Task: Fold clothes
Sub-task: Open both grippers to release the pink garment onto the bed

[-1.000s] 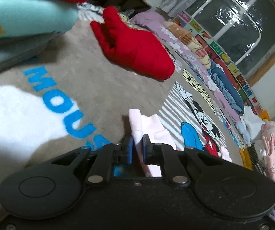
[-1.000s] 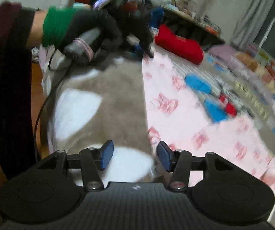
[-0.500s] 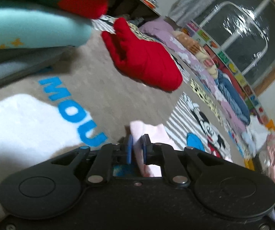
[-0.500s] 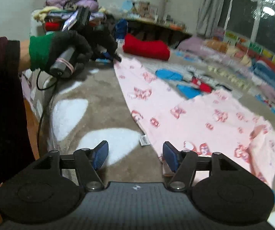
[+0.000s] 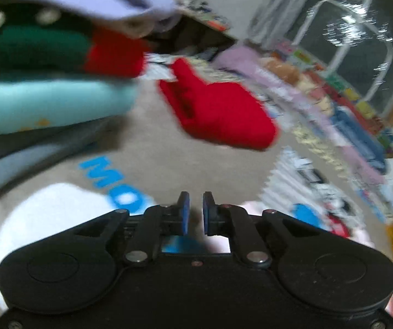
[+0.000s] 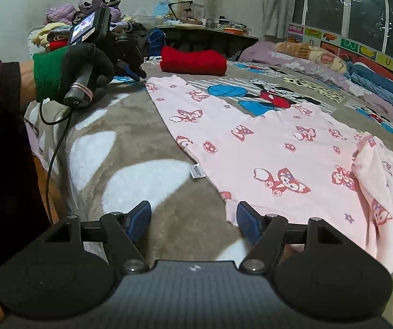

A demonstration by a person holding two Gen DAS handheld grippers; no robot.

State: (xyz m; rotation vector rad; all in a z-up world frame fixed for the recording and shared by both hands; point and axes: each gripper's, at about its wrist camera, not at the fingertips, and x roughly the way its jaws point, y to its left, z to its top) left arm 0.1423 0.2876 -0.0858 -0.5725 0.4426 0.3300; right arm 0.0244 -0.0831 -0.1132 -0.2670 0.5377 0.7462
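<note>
Left wrist view, blurred: the left tool (image 5: 193,209) sits at lower centre, its blue pads a narrow gap apart with nothing between them. Half a second ago they pinched pink cloth; now only a pink sliver shows beneath. A red folded garment (image 5: 218,115) lies mid-frame on the bed (image 5: 155,153).

Right wrist view: the right tool (image 6: 193,220), lower centre, stands wide apart and empty. The pink printed garment (image 6: 278,148) lies spread flat across the centre and right, its corner released at upper left beside the gloved hand (image 6: 78,74). It looks laid out, ready for folding.
</note>
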